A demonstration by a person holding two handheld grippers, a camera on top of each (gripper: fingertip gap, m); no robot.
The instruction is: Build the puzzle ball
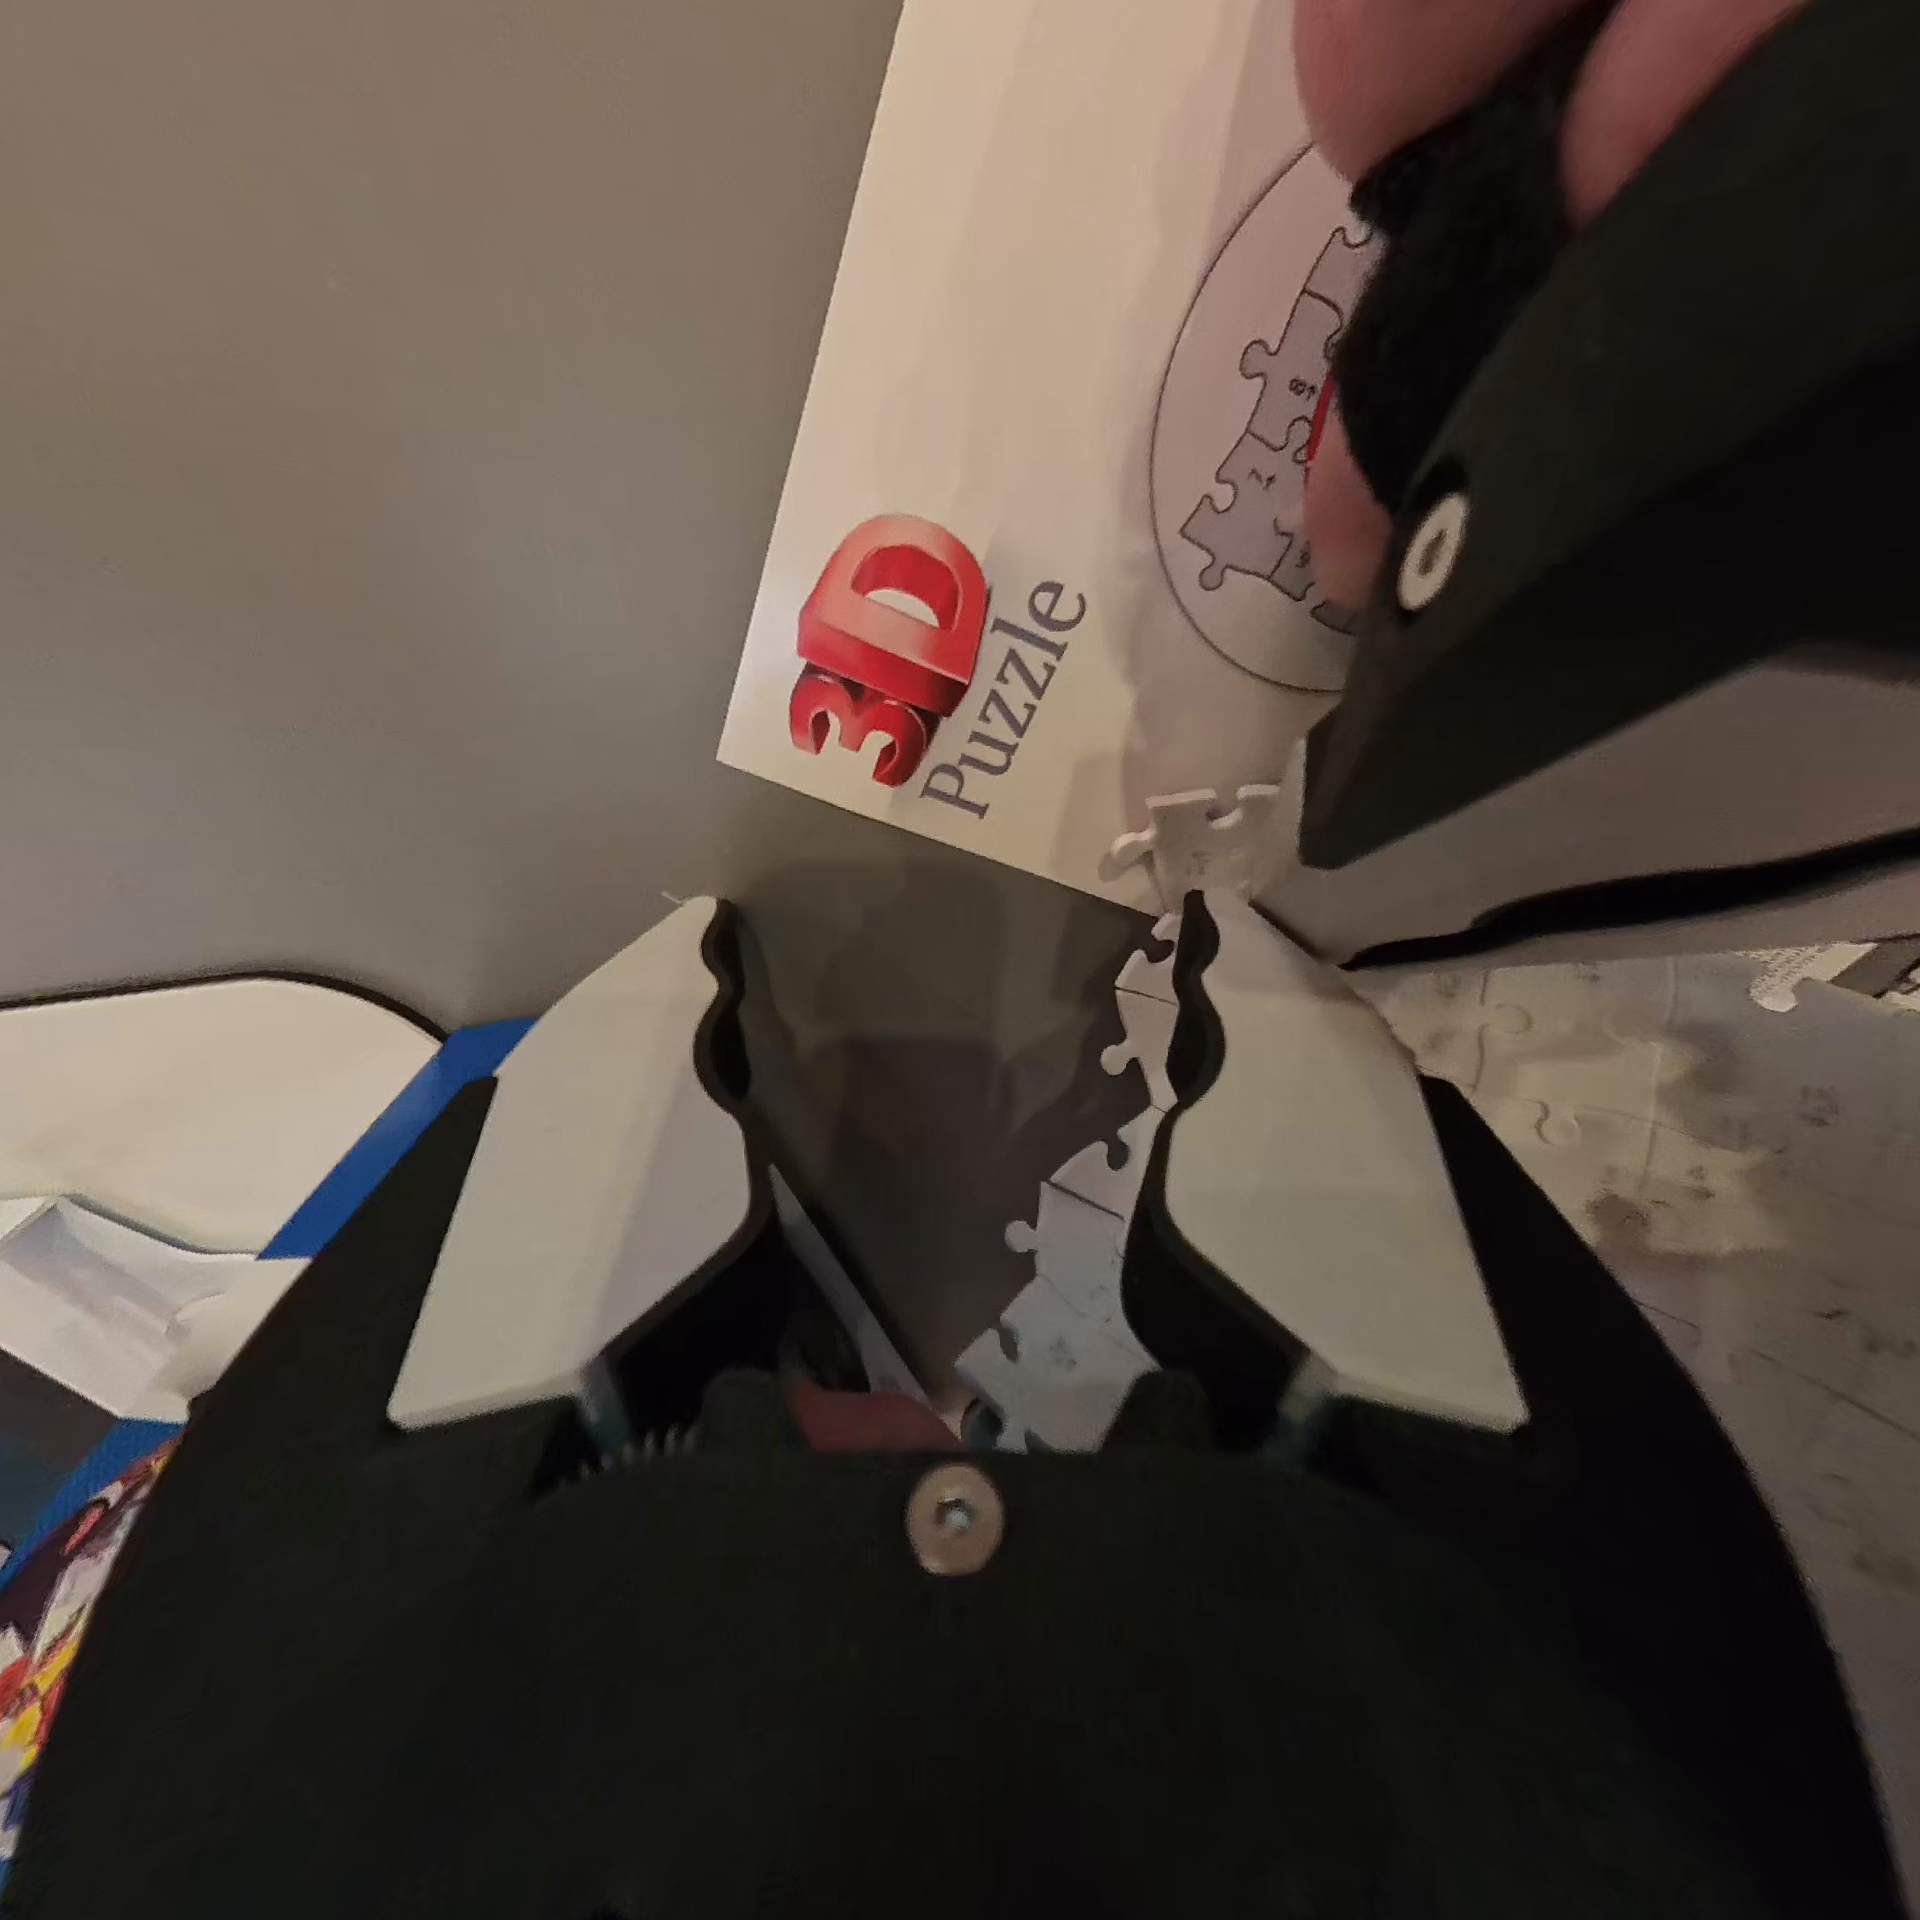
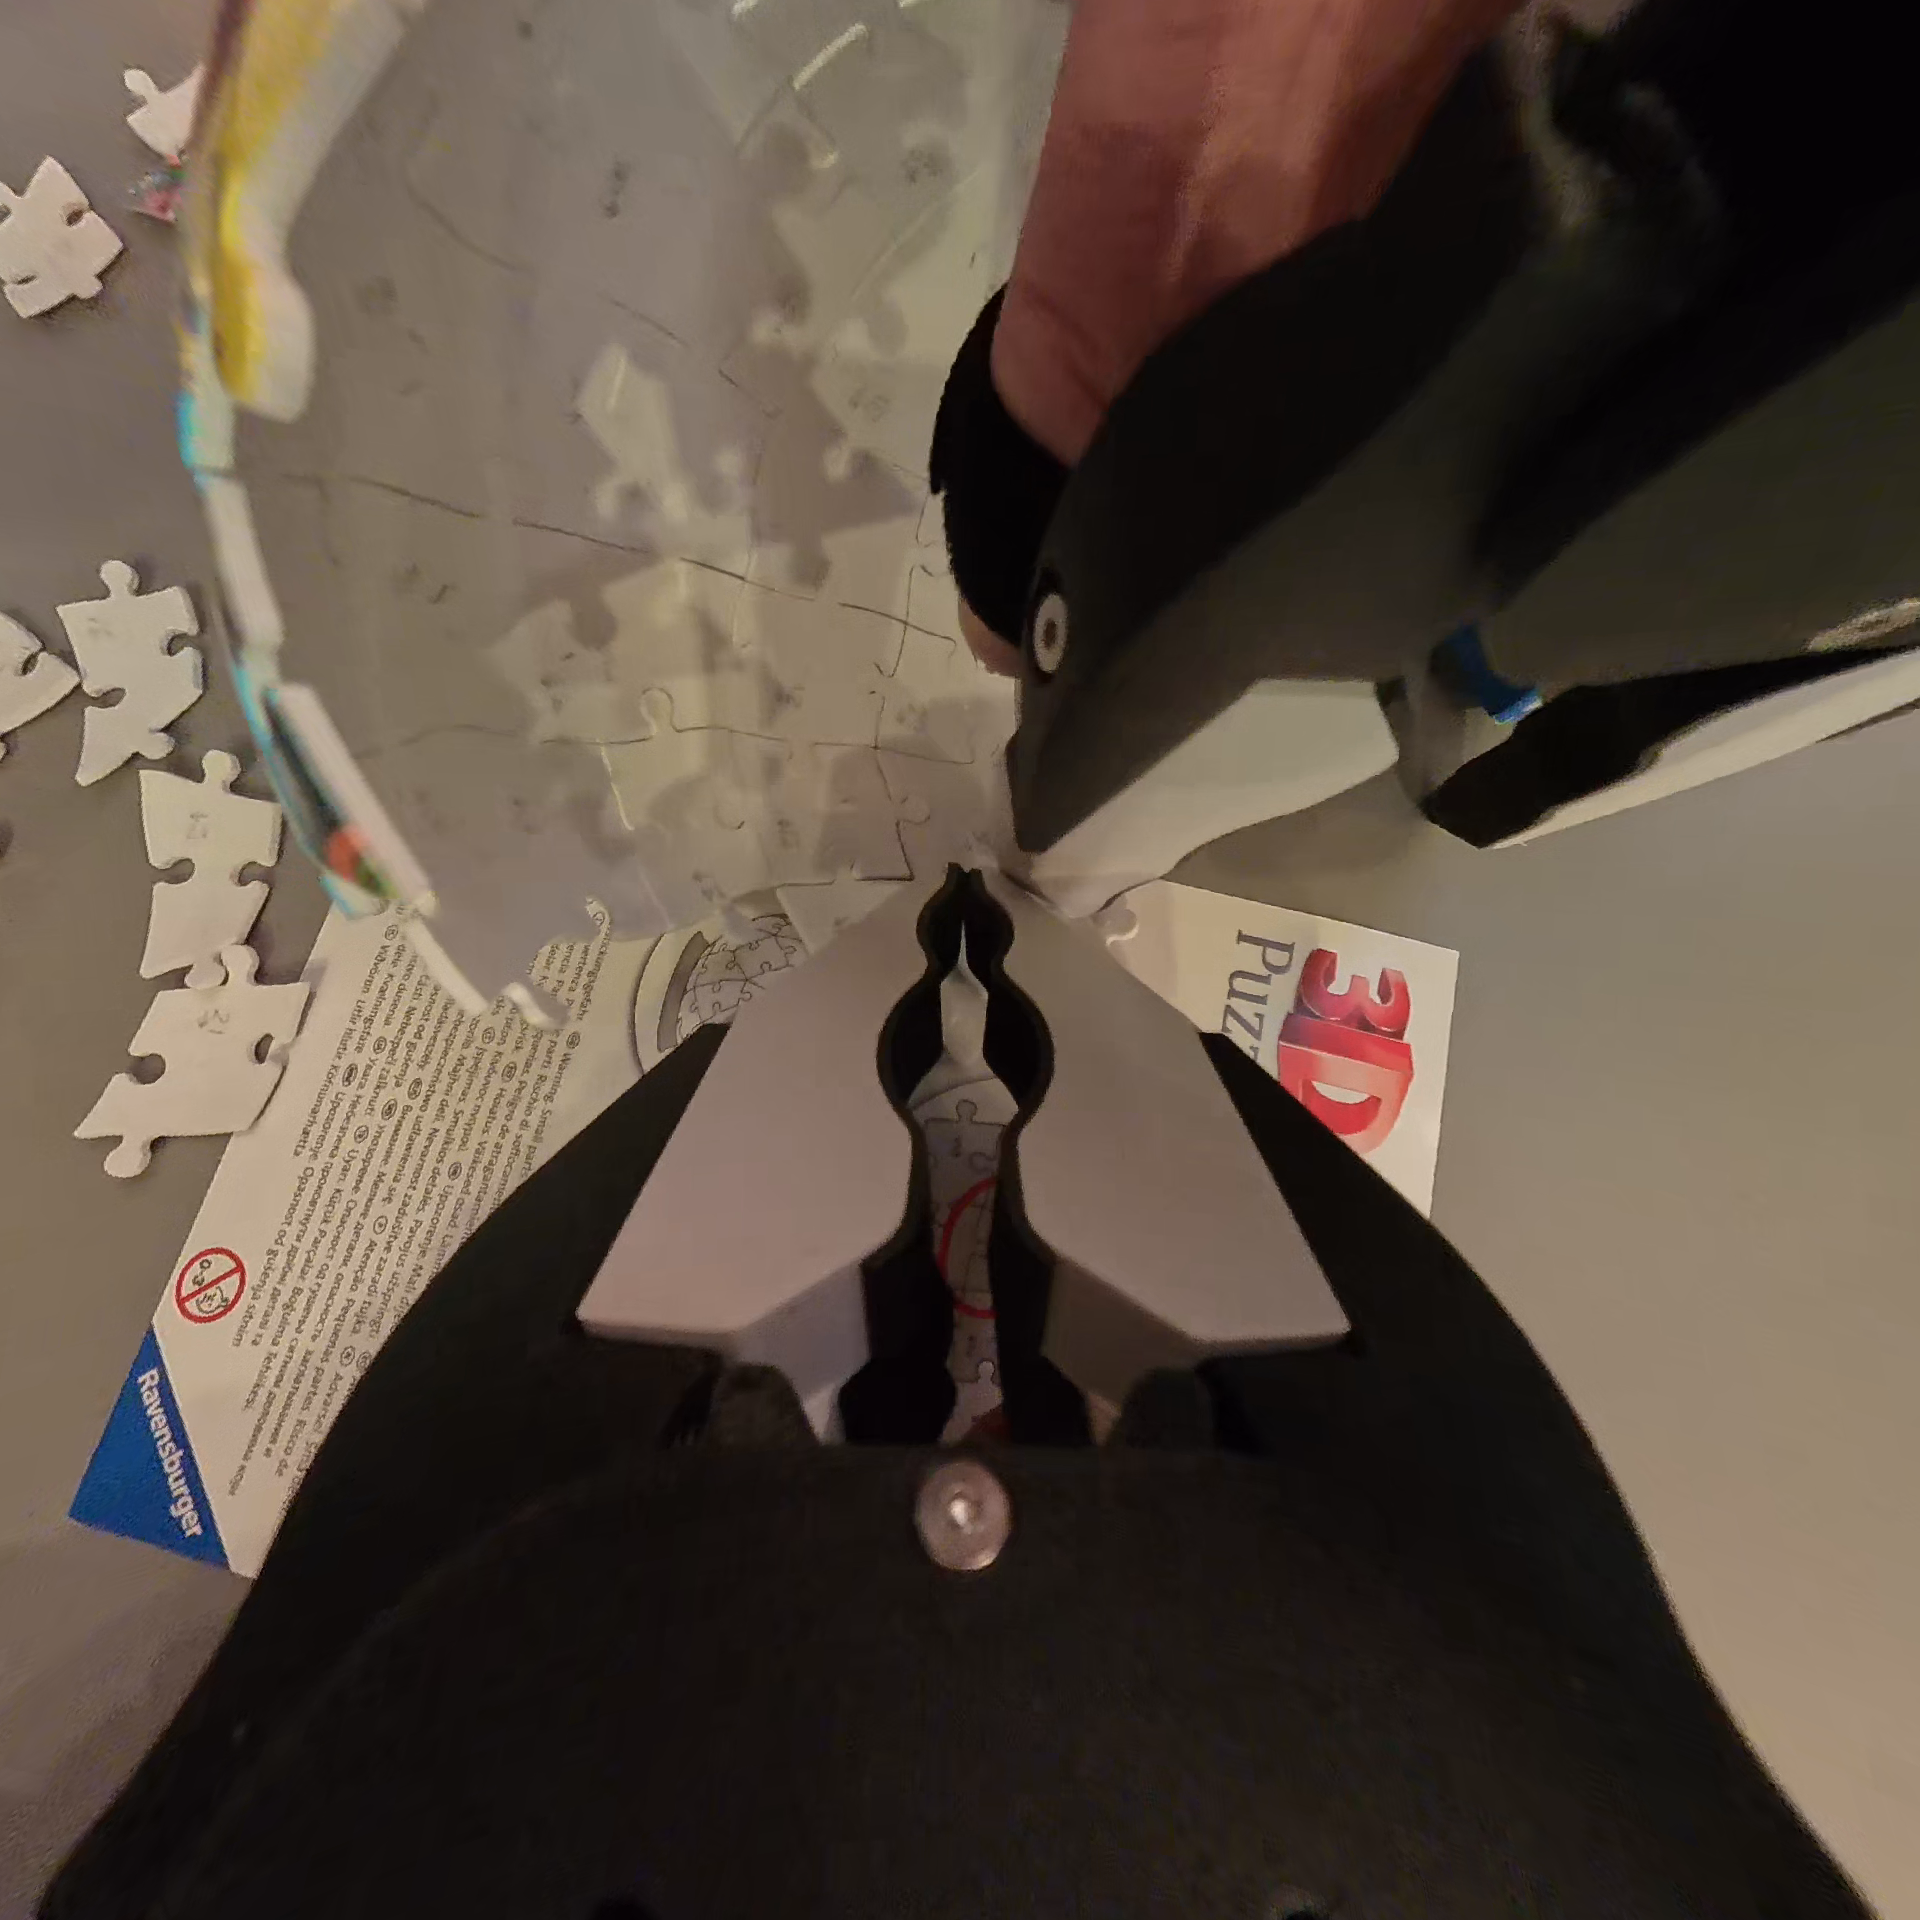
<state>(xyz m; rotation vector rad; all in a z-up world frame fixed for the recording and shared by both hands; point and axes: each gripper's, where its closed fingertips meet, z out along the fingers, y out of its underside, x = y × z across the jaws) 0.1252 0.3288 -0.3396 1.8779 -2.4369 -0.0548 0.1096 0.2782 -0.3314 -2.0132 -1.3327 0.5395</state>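
The half-built puzzle ball (image 2: 623, 520) is an open shell with its pale inner side facing me; it also shows in the left wrist view (image 1: 1662, 1143). My right gripper (image 2: 966, 894) is shut on a white puzzle piece (image 2: 966, 977), held edge-on at the shell's lower rim. In the left wrist view that piece (image 1: 1195, 831) sits just past my right finger. My left gripper (image 1: 956, 925) is open wide, and the shell's tabbed edge (image 1: 1112, 1060) runs between its fingers. Its white finger (image 2: 1195, 769) touches the rim beside the right gripper's tip.
A white instruction sheet (image 2: 364, 1195) lies under the ball on the grey table; it also shows in the left wrist view (image 1: 987, 416). Several loose white pieces (image 2: 135, 675) lie at the left. A blue puzzle box (image 1: 343, 1174) sits lower left. The right gripper's black body (image 1: 1610, 520) fills the upper right.
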